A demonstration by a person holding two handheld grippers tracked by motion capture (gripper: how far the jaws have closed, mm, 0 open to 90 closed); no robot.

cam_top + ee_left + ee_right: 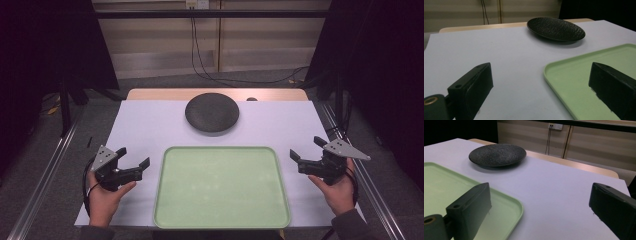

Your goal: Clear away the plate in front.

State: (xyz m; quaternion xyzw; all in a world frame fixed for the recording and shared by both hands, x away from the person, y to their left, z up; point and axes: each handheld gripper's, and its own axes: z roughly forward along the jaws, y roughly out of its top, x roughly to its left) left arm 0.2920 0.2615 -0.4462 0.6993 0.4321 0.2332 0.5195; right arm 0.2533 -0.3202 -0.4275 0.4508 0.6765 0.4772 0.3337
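Observation:
A light green tray [165,200] lies empty at the near middle of the white table. Beyond it rests a dark round plate [212,113], also empty. My left gripper [134,157] is held just left of the tray, its jaws wide apart with nothing between them. In the left gripper view the tray's corner [554,75] sits between the jaws, with the plate [556,29] farther off. My right gripper [307,148] hovers right of the tray, open and empty. The right gripper view has the tray's rim [516,207] at the left and the plate [497,154] beyond.
The white table cover [145,125] ends at a bare wooden strip [165,94] at the far edge. Metal rails [45,175] run along both sides of the table. Cables [200,60] hang from a wall socket beyond it.

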